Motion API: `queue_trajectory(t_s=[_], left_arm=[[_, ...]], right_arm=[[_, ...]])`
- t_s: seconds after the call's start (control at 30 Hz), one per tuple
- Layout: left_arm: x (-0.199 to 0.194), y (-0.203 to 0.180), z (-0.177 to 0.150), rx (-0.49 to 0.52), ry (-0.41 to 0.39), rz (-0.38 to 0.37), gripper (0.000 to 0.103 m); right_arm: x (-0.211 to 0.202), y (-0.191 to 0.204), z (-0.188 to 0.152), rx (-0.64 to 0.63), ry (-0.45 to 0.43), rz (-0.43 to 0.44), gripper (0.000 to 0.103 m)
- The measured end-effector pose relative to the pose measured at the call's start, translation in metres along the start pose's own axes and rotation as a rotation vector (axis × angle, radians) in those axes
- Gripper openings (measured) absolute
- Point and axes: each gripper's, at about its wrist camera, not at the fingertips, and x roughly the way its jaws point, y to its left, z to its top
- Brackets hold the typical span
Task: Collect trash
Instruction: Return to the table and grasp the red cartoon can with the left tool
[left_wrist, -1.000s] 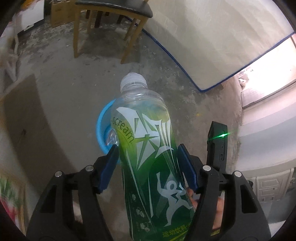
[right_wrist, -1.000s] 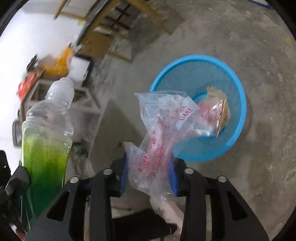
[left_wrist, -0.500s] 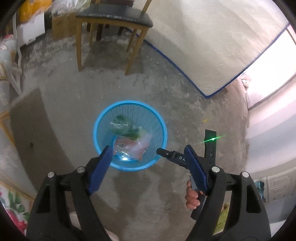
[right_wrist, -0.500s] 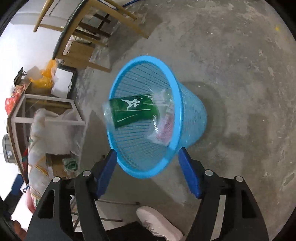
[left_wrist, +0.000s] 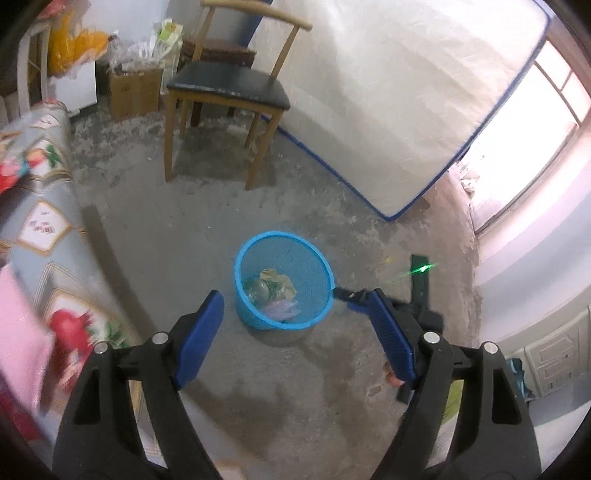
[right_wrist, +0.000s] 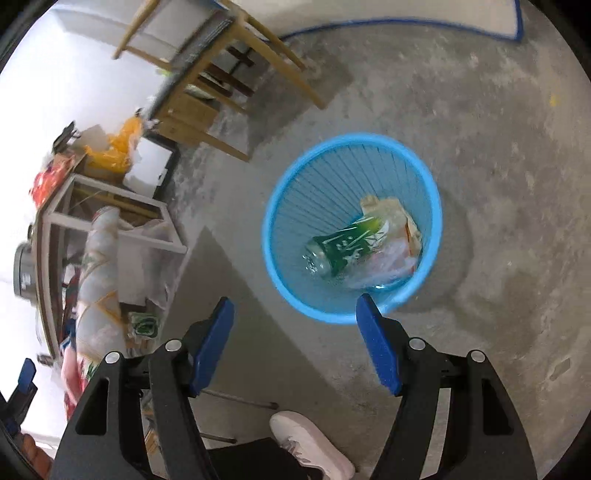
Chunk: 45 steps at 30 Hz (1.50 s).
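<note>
A green bottle (right_wrist: 345, 249) is lying on its side in the bottom of a blue basket (right_wrist: 291, 192), its clear end pointing toward 8 o'clock in the right wrist view. A clear plastic bag (right_wrist: 388, 266) is lying under and beside it at 4 o'clock, and a crumpled tan wrapper (right_wrist: 391, 212) is resting against the basket wall at 1 o'clock of the bottle. In the left wrist view the same trash is showing as a small heap: bottle (left_wrist: 258, 290), wrapper (left_wrist: 277, 278), bag (left_wrist: 282, 308), all inside the basket (left_wrist: 317, 266).

The basket is standing upright on a bare concrete floor (right_wrist: 498, 129). The right gripper (right_wrist: 295, 310) is hovering above it, jaws spread wide with nothing between them; its right pad is overlapping the basket rim in the picture, though I cannot tell whether it is touching. The left gripper (left_wrist: 295, 308) is hanging higher and well apart from the basket, its jaws opening, nothing between them either. Past its right finger the right gripper is showing too, with a green light (left_wrist: 421, 268) glowing on it.

At 11 o'clock of the basket in the left view, a wooden chair (left_wrist: 229, 88) with a dark seat is standing on the floor. A white mattress (left_wrist: 388, 92) with blue edging is leaning at 1 o'clock. A flowered cover (left_wrist: 40, 184) is filling the 9 o'clock side, and a cardboard box (left_wrist: 135, 90) is sitting beyond the chair. At 6 o'clock in the right view a white shoe (right_wrist: 314, 443) is showing.
</note>
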Motion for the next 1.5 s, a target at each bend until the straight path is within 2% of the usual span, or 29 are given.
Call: queue_trajectory(t_s=[0.07, 0.13, 0.23, 0.33, 0.43, 0.5, 0.57, 0.63, 0.7, 0.73, 0.77, 0.87, 0.93, 1.0, 1.13, 1.2, 1.3, 1.43, 1.5], left_arm=[[-0.023, 0.002, -0.013, 0.018, -0.017, 0.017, 0.083], [-0.054, 0.008, -0.035, 0.017, -0.046, 0.044, 0.085], [-0.094, 0.022, -0.065, -0.028, -0.075, 0.078, 0.09], [-0.142, 0.046, -0.101, -0.106, -0.132, 0.114, 0.094], [-0.186, 0.07, -0.132, -0.16, -0.201, 0.157, 0.095], [-0.211, 0.087, -0.152, -0.189, -0.233, 0.21, 0.095], [-0.234, 0.106, -0.171, -0.224, -0.258, 0.248, 0.095], [-0.248, 0.123, -0.187, -0.265, -0.287, 0.275, 0.095], [-0.263, 0.143, -0.206, -0.304, -0.312, 0.294, 0.095], [-0.269, 0.15, -0.212, -0.321, -0.321, 0.29, 0.095], [-0.272, 0.155, -0.218, -0.335, -0.331, 0.275, 0.095], [-0.276, 0.172, -0.229, -0.363, -0.348, 0.231, 0.095], [-0.273, 0.18, -0.233, -0.379, -0.348, 0.224, 0.095], [-0.269, 0.19, -0.235, -0.389, -0.342, 0.191, 0.095], [-0.259, 0.205, -0.235, -0.435, -0.34, 0.066, 0.093], [-0.254, 0.216, -0.232, -0.466, -0.331, 0.004, 0.081], [-0.246, 0.231, -0.226, -0.499, -0.296, -0.043, 0.073], [-0.232, 0.25, -0.22, -0.542, -0.244, -0.078, 0.068], [-0.228, 0.258, -0.219, -0.565, -0.232, -0.087, 0.065]], right_arm=[[-0.025, 0.022, -0.01, -0.072, -0.025, -0.046, 0.068], [-0.05, 0.048, -0.022, -0.152, -0.048, -0.122, 0.08], [-0.077, 0.083, -0.039, -0.24, -0.084, -0.189, 0.092], [-0.107, 0.131, -0.063, -0.34, -0.155, -0.251, 0.097], [-0.123, 0.178, -0.087, -0.455, -0.206, -0.312, 0.097], [-0.134, 0.221, -0.112, -0.573, -0.256, -0.295, 0.097], [-0.14, 0.259, -0.136, -0.693, -0.254, -0.185, 0.097], [-0.138, 0.291, -0.156, -0.755, -0.199, -0.053, 0.097], [-0.122, 0.328, -0.176, -0.792, -0.092, 0.115, 0.097], [-0.114, 0.338, -0.181, -0.806, -0.054, 0.155, 0.097], [-0.094, 0.36, -0.19, -0.83, 0.027, 0.197, 0.097], [-0.046, 0.398, -0.201, -0.869, 0.154, 0.218, 0.093], [-0.014, 0.416, -0.203, -0.865, 0.221, 0.176, 0.08], [0.014, 0.427, -0.201, -0.848, 0.286, 0.145, 0.074], [0.046, 0.439, -0.217, -0.818, 0.366, 0.116, 0.059], [0.056, 0.442, -0.222, -0.801, 0.399, 0.107, 0.057], [0.056, 0.443, -0.233, -0.789, 0.445, 0.13, 0.057], [0.055, 0.444, -0.253, -0.776, 0.507, 0.148, 0.057], [0.059, 0.441, -0.264, -0.733, 0.569, 0.181, 0.057]])
